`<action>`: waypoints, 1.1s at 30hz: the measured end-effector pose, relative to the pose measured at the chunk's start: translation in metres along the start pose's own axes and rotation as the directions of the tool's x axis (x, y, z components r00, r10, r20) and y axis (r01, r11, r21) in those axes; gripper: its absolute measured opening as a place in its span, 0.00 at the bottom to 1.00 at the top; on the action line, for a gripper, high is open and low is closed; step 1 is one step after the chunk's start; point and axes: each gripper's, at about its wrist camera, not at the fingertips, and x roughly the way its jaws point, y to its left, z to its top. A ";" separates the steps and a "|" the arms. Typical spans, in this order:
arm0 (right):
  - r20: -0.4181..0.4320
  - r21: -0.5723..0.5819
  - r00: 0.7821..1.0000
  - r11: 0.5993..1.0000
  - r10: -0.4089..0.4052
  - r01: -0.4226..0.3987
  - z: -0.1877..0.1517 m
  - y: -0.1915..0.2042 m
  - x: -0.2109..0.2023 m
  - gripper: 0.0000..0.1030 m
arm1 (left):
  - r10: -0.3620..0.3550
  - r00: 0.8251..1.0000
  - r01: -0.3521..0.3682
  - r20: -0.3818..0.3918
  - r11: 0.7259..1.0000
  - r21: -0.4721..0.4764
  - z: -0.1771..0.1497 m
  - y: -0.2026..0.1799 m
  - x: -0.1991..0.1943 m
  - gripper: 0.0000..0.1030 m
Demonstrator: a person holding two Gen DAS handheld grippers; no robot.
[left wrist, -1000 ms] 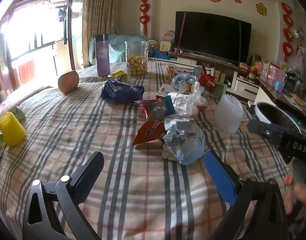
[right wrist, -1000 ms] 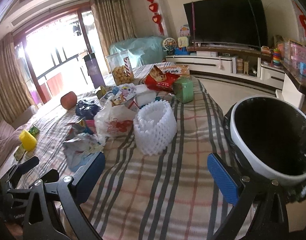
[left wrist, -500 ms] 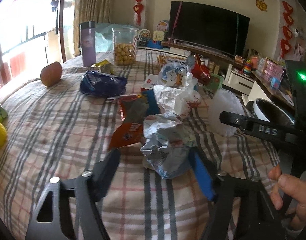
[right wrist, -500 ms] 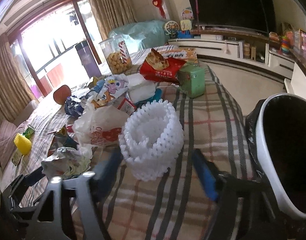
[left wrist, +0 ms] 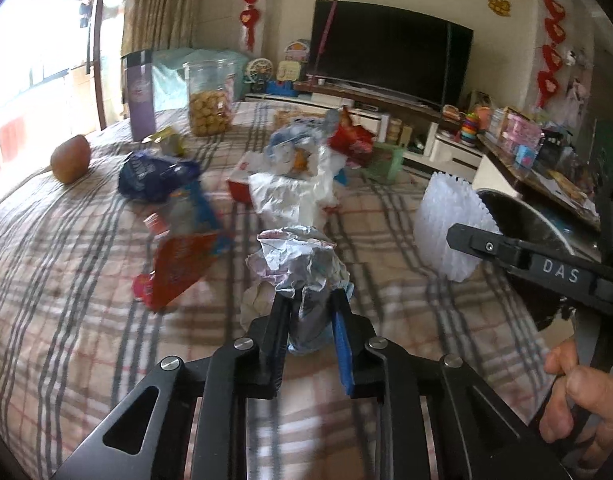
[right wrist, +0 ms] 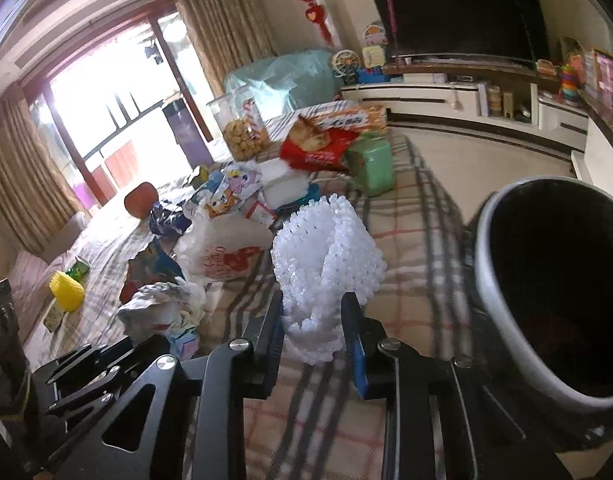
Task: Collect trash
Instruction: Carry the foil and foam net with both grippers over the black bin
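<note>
**A:** Where the plaid cloth meets the right edge of the counter (right wrist: 418, 216), what stands there?

**B:** The black trash bin (right wrist: 554, 304), white-rimmed, mouth open, just off that edge. Between it and the litter runs a bare strip of cloth, and the near part of the counter is bare too.

**A:** And the left hand-held gripper (left wrist: 308, 312)?

**B:** Its fingers are nearly together, pinching the crumpled foil wrapper (left wrist: 302, 264) from both sides. A second ago they stood wide apart, with the wrapper ahead of them.

**A:** The right one?

**B:** The right hand-held gripper (right wrist: 312, 322) has drawn in on the lower part of the white foam net (right wrist: 326, 264), squeezing it narrow there. A second ago its fingers were spread wide and the net stood untouched ahead of them. Whether either piece has left the cloth, I can't tell; both frames are blurred.

**A:** What crowds them?

**B:** Just left of the foil lies an orange snack packet (left wrist: 178, 268), touching or nearly so. Behind it sit a white plastic bag (right wrist: 222, 248) and a dark blue wrapper (left wrist: 154, 178). Well back are an apple (left wrist: 70, 158), a cookie jar (left wrist: 208, 98) and a purple tumbler (left wrist: 138, 94). A yellow cup (right wrist: 66, 290) stands near the left edge.
</note>
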 end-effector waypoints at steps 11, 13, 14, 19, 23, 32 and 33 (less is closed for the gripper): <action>0.052 0.065 0.998 0.997 -0.046 0.042 -0.004 -0.035 -0.046 0.27 | -0.077 0.997 0.077 0.005 0.996 0.044 0.014 -0.028 0.003 0.18; 0.062 0.076 0.996 0.996 -0.057 0.052 -0.004 -0.041 -0.054 0.27 | -0.084 0.996 0.083 0.008 0.995 0.059 0.016 -0.033 0.004 0.18; 0.067 0.080 0.996 0.995 -0.062 0.056 -0.004 -0.043 -0.057 0.27 | -0.091 0.996 0.090 0.007 0.994 0.064 0.017 -0.036 0.004 0.18; 0.090 0.100 0.992 0.992 -0.092 0.083 -0.004 -0.059 -0.074 0.27 | -0.119 0.993 0.119 0.002 0.989 0.083 0.020 -0.054 0.008 0.16; 0.096 0.118 0.989 0.988 -0.115 0.103 -0.004 -0.072 -0.080 0.26 | -0.141 0.990 0.141 -0.001 0.985 0.096 0.024 -0.065 0.014 0.15; 0.099 0.164 0.983 0.977 -0.155 0.137 -0.006 -0.100 -0.092 0.26 | -0.195 0.981 0.193 0.006 0.971 0.138 0.041 -0.095 0.028 0.14; 0.099 0.166 0.982 0.976 -0.159 0.141 -0.005 -0.103 -0.093 0.26 | -0.202 0.979 0.199 0.007 0.970 0.141 0.043 -0.098 0.030 0.14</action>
